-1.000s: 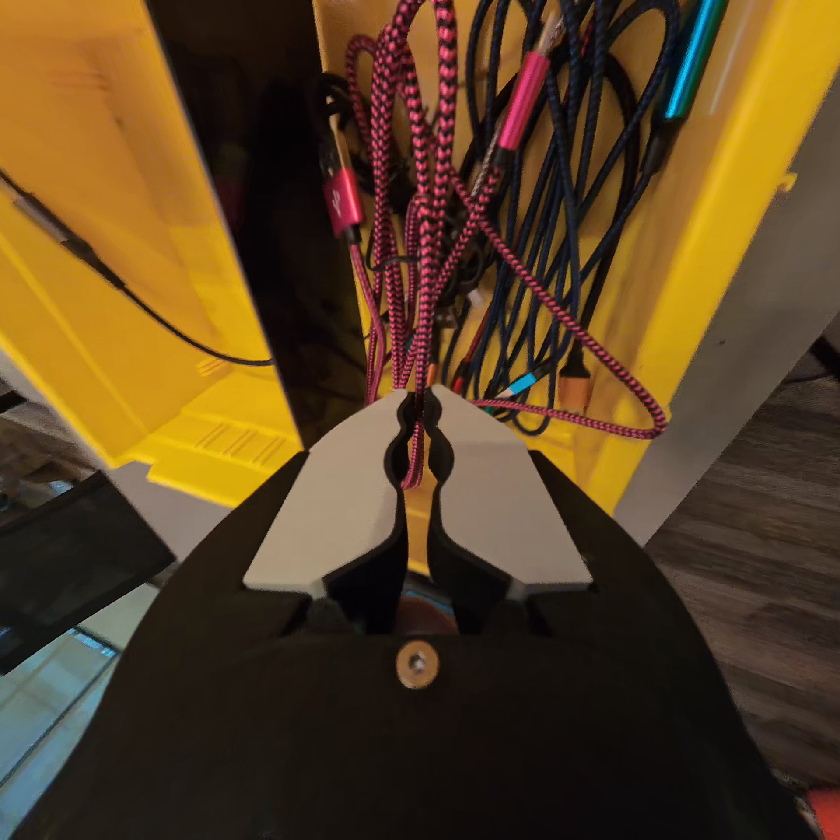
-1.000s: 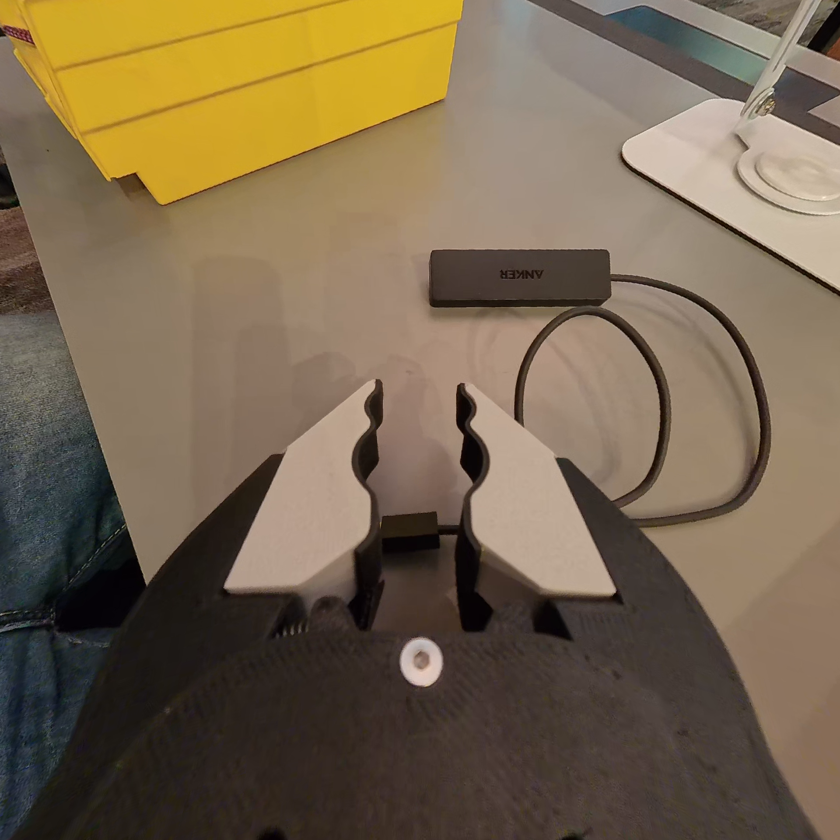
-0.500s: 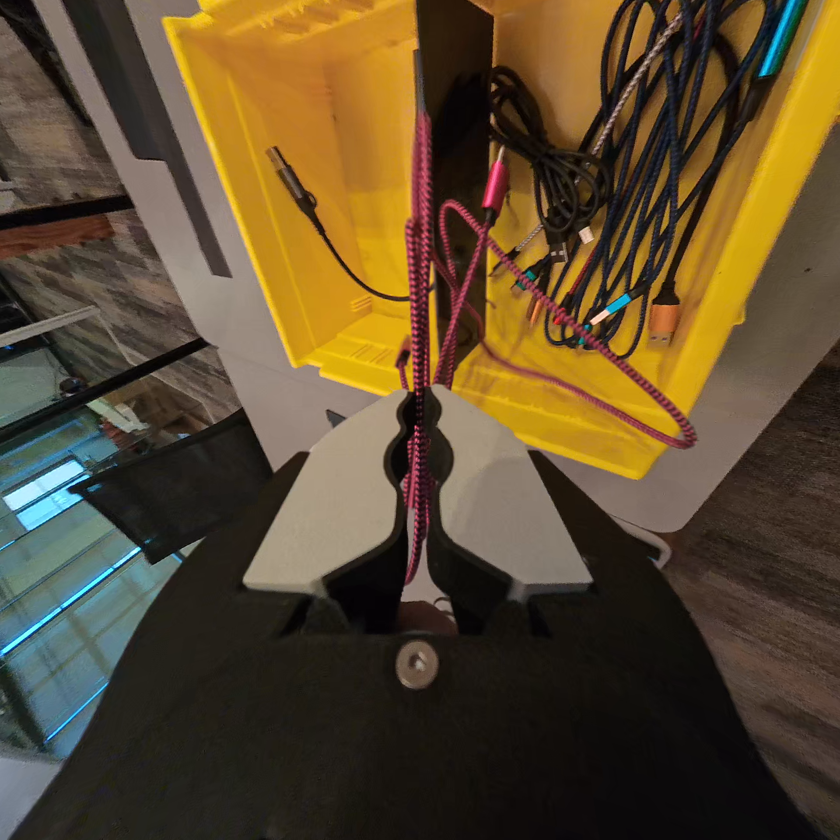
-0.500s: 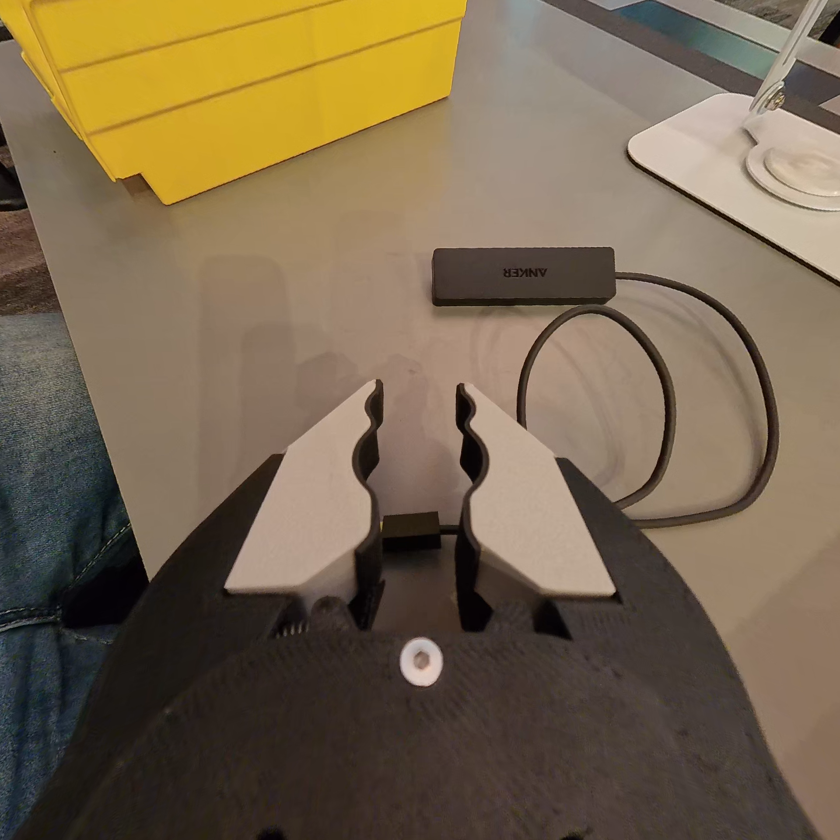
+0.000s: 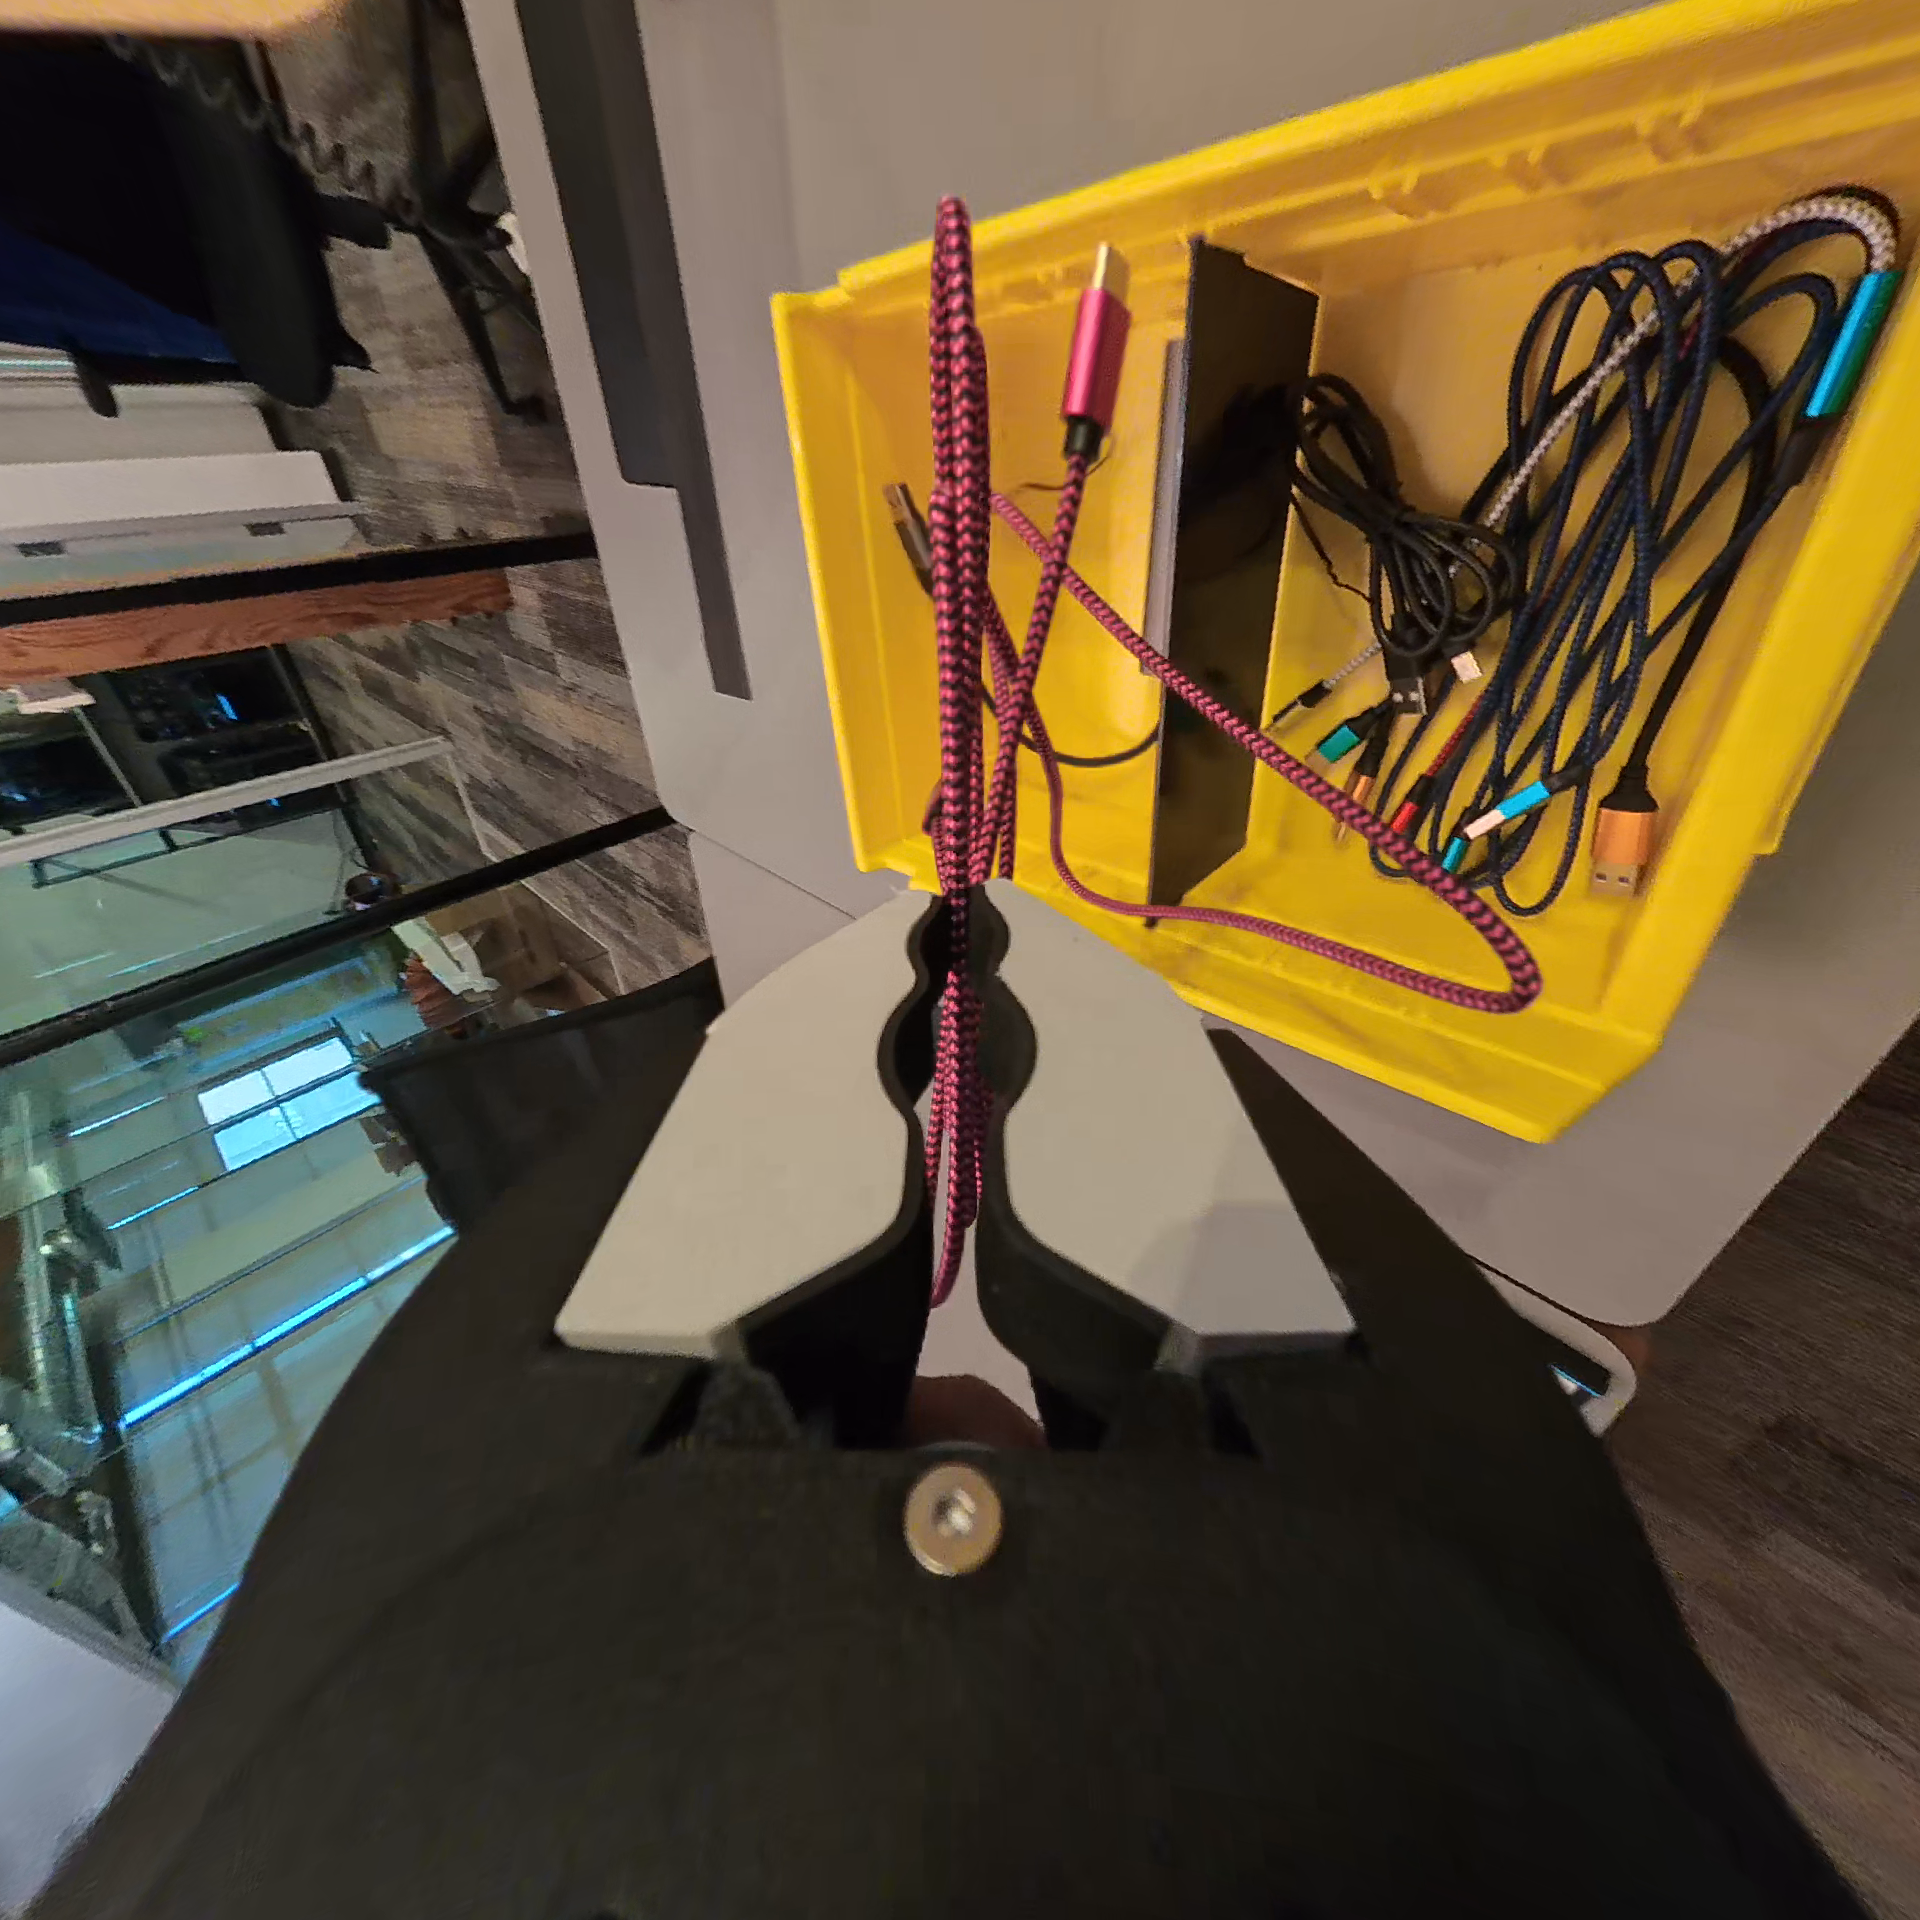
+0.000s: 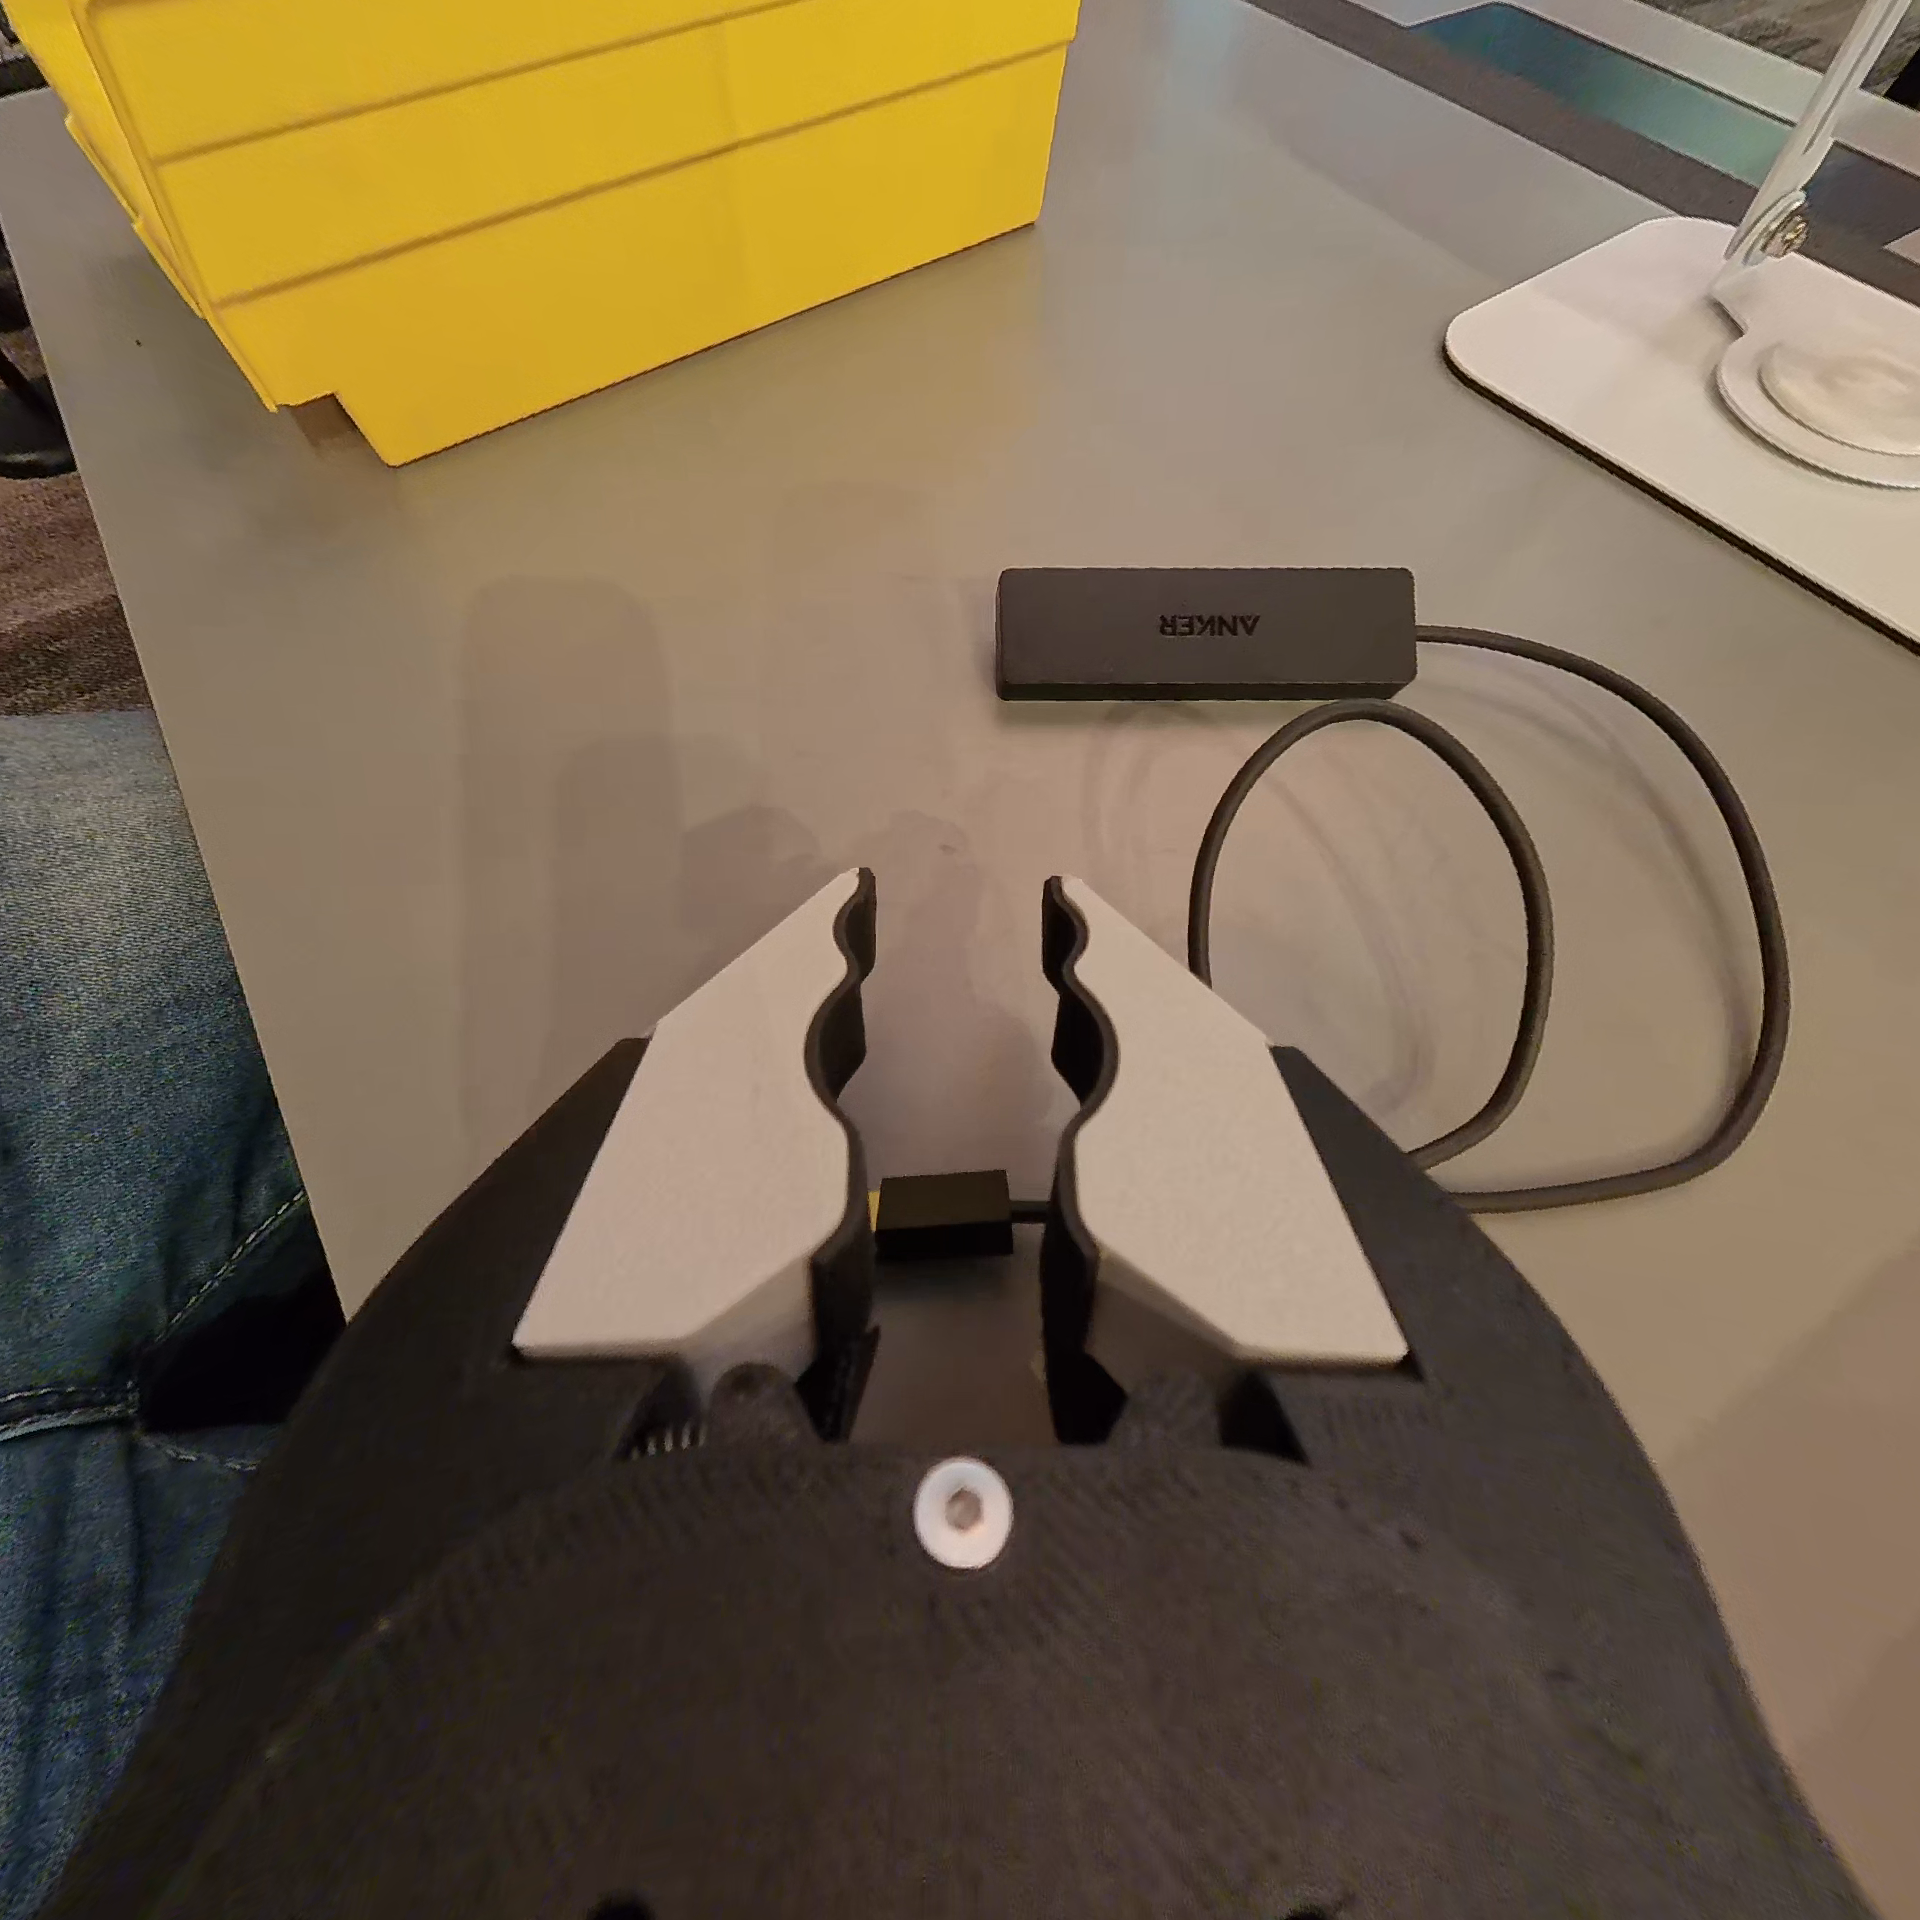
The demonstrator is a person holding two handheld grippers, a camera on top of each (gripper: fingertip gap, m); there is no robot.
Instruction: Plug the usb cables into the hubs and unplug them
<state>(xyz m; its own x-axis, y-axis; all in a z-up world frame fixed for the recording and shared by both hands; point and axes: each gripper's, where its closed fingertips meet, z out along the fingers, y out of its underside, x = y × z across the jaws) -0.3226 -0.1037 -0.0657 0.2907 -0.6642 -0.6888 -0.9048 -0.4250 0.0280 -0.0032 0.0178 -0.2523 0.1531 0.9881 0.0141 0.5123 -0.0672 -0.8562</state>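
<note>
My left gripper [image 5: 961, 902] is shut on a pink-and-black braided USB cable [image 5: 958, 582] and holds it above the yellow bin [image 5: 1382, 1029]. The cable's pink plug [image 5: 1093, 348] hangs free over the bin's left compartment; a loop trails across the black divider [image 5: 1216, 582]. My right gripper [image 6: 958, 883] is open and empty, low over the grey table [image 6: 727, 582]. A black USB hub [image 6: 1205, 634] lies ahead and to its right, with its dark lead [image 6: 1621, 935] coiled beside it. The lead's black plug [image 6: 943, 1214] lies between my right gripper's fingers, untouched.
The bin's right compartment holds several tangled blue, black and orange-tipped cables [image 5: 1621, 582]. A black cable [image 5: 914, 530] lies in the left compartment. The bin's yellow outer wall [image 6: 623, 208] is far left of the hub. A white stand base [image 6: 1704, 364] is at far right. A person's jeans-clad leg [image 6: 104, 1039] is left of the table edge. From the right gripper's tips to the black USB hub [image 6: 1205, 634] is close to 10 cm.
My left gripper has pulled back and up from the bin with the pink cable, drawing its plug out of the cable pile. The right gripper has barely moved.
</note>
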